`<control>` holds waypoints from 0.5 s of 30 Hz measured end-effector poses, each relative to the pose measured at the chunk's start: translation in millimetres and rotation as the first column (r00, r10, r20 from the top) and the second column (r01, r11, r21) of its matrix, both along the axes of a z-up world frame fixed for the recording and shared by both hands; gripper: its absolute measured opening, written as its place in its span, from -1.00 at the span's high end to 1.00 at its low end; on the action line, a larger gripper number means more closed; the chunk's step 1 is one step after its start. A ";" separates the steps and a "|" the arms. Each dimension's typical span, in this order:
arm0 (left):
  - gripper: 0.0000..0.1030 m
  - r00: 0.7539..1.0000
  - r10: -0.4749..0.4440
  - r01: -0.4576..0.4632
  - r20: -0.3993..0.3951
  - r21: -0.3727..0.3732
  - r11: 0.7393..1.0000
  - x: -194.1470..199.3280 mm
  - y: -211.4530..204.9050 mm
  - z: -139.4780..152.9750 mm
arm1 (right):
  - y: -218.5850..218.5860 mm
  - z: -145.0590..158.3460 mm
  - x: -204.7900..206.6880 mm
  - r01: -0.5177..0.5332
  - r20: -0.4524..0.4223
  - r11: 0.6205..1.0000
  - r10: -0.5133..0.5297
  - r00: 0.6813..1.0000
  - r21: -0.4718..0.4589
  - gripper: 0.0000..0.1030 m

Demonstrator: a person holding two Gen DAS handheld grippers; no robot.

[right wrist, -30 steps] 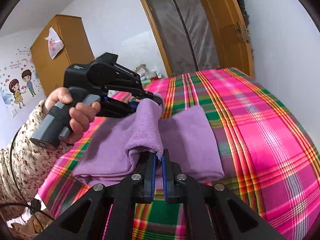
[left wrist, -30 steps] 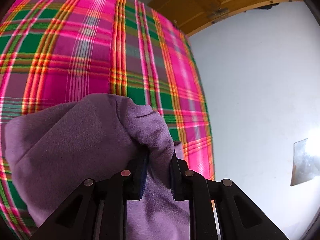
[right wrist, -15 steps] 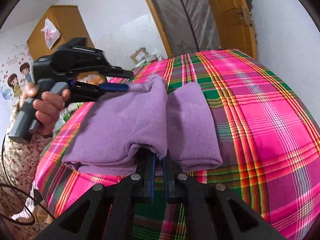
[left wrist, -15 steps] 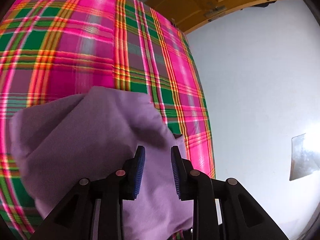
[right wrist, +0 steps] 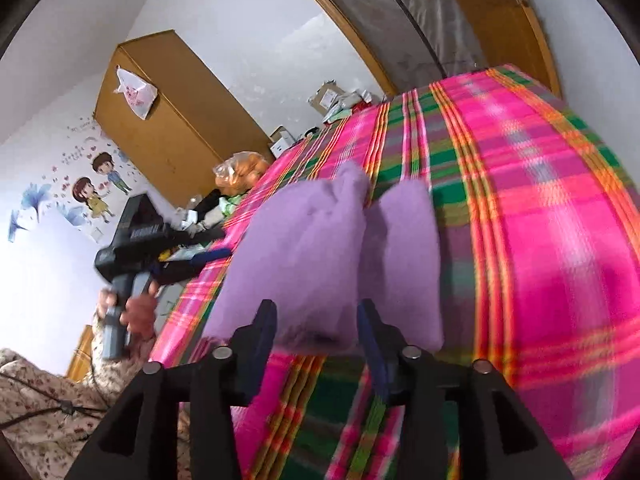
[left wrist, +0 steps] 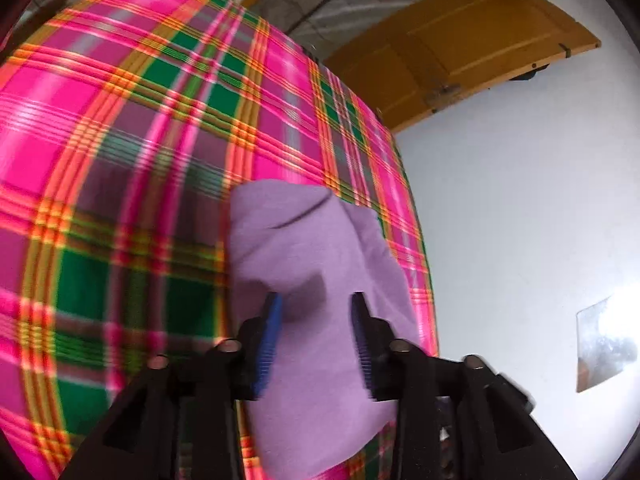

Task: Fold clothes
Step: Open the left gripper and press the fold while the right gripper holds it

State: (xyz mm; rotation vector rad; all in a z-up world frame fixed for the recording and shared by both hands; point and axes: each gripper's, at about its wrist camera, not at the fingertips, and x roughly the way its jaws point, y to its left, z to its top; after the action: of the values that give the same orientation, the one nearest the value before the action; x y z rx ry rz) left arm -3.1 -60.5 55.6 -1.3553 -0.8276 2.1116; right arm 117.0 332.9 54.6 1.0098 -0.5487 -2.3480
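A purple fleece garment lies folded on the pink and green plaid bed cover. In the right wrist view the garment shows two soft humps side by side. My left gripper hovers just over the garment's near end. Its jaws are opening and the blue pads stand apart from the cloth. My right gripper sits at the garment's near edge, with its jaws also opening and nothing pinched. The right wrist view also shows the left gripper in a person's hand, off the bed's left side.
A wooden wardrobe and a plastic bag with orange contents stand beyond the bed's left edge, with boxes at the far end. A wooden door and a white wall border the bed.
Both grippers have let go of the purple garment and drawn back. The lifted fold has dropped onto the rest of the cloth. The left gripper has swung away past the bed's left side.
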 end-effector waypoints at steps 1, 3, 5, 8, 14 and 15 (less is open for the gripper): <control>0.21 1.000 0.005 -0.005 -0.002 -0.010 1.000 2.0 -0.8 -4.4 | -0.4 -0.1 -5.9 -0.001 0.001 1.000 0.001 1.000 0.011 0.12; 0.21 1.000 0.001 -0.001 0.006 -0.027 1.000 4.9 -1.2 -12.7 | -1.2 -3.7 -25.6 -0.025 0.027 1.000 0.025 0.999 0.004 0.12; 0.21 1.000 -0.024 0.024 0.020 -0.019 1.000 6.4 -0.3 -22.0 | -2.1 -11.9 -44.5 -0.048 0.079 0.999 0.049 0.996 -0.024 0.12; 0.21 0.997 -0.065 0.066 0.037 -0.003 0.998 7.8 0.8 -34.8 | -4.9 -21.7 -65.6 -0.060 0.150 0.998 0.064 0.987 -0.033 0.11; 0.20 0.991 -0.132 0.132 -0.009 0.022 0.991 10.9 5.7 -43.0 | -6.1 -34.5 -95.1 -0.086 0.191 0.990 0.106 0.976 -0.107 0.09; 0.20 0.991 -0.133 0.134 -0.012 0.027 0.991 11.3 5.3 -44.7 | -6.8 -35.0 -98.1 -0.090 0.193 0.989 0.111 0.975 -0.115 0.09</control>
State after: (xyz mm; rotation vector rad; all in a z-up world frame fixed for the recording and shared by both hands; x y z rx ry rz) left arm 8.2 -55.2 10.9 -1.3464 -0.7381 1.9957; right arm 18.9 326.1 19.6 1.2014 -0.6740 -2.1191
